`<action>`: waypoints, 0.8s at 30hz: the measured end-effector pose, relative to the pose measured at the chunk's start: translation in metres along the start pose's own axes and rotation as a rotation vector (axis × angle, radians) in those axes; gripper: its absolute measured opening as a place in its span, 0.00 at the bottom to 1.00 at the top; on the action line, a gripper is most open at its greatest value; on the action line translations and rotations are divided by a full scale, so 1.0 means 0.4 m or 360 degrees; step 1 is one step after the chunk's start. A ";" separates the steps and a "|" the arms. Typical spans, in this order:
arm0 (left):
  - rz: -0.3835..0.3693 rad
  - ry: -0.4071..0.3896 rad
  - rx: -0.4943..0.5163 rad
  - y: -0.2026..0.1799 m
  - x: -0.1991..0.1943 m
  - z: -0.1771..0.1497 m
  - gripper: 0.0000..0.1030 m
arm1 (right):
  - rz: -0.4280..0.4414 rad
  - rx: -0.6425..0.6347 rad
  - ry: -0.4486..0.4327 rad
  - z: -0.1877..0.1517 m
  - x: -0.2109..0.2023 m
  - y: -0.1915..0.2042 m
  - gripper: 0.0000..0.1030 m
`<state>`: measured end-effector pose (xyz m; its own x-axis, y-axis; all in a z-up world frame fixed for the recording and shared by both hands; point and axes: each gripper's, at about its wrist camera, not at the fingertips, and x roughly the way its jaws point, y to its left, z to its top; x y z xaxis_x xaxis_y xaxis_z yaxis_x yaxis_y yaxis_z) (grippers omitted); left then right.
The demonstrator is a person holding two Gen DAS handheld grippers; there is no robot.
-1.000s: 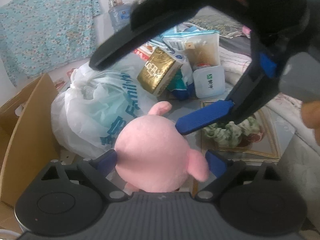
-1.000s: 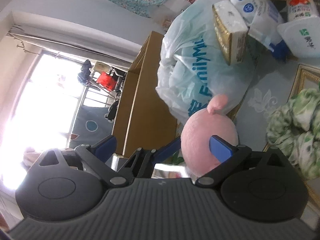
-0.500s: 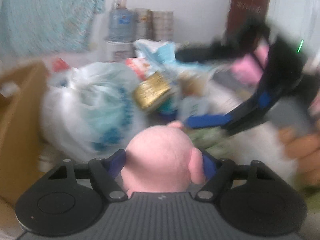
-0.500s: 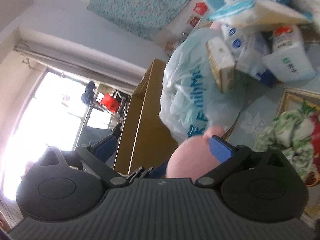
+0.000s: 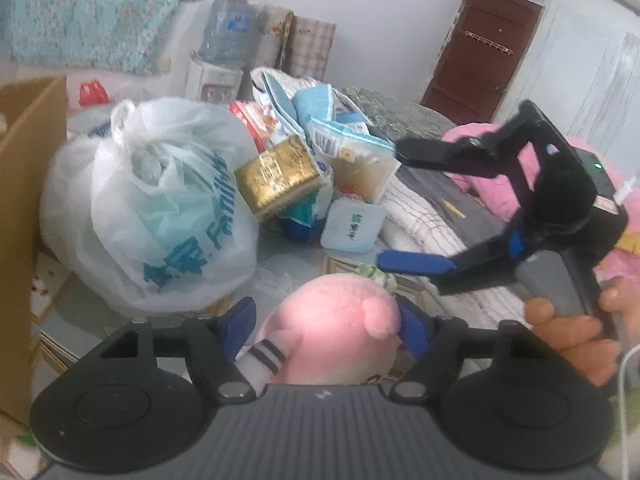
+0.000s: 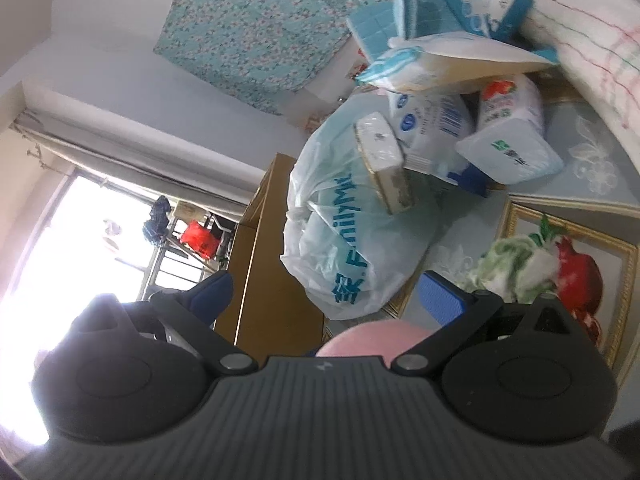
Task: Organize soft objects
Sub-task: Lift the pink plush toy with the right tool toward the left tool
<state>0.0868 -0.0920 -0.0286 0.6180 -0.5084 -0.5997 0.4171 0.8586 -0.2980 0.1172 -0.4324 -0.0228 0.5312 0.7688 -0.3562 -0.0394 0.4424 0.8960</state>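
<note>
Since a second ago the left gripper (image 5: pixel 326 326) has swung up from the table toward the room, and its jaws have just been closing: the blue pads now press both sides of the pink plush toy (image 5: pixel 332 338), which sits low between them, one ear against the right pad. The right gripper (image 5: pixel 390 206) has drawn back to the right side of the left view, jaws spread wide with nothing between them; a hand (image 5: pixel 572 340) grips its handle. From the right wrist, only the toy's pink top (image 6: pixel 374 340) peeks below the open pads. The white plastic bag (image 5: pixel 148 204) reads "Family" in teal. The gold box (image 5: pixel 276 176) carries print too blurred to read.
</note>
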 end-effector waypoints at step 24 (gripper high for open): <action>0.0404 -0.0128 0.0040 0.048 0.001 0.047 0.73 | -0.0071 0.0072 -0.0192 -0.106 0.042 -0.086 0.44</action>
<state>0.1077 -0.0769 -0.0205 0.7553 -0.2816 -0.5918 0.2578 0.9579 -0.1267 0.0914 -0.4152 -0.0708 0.6294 0.6865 -0.3642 0.0234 0.4517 0.8919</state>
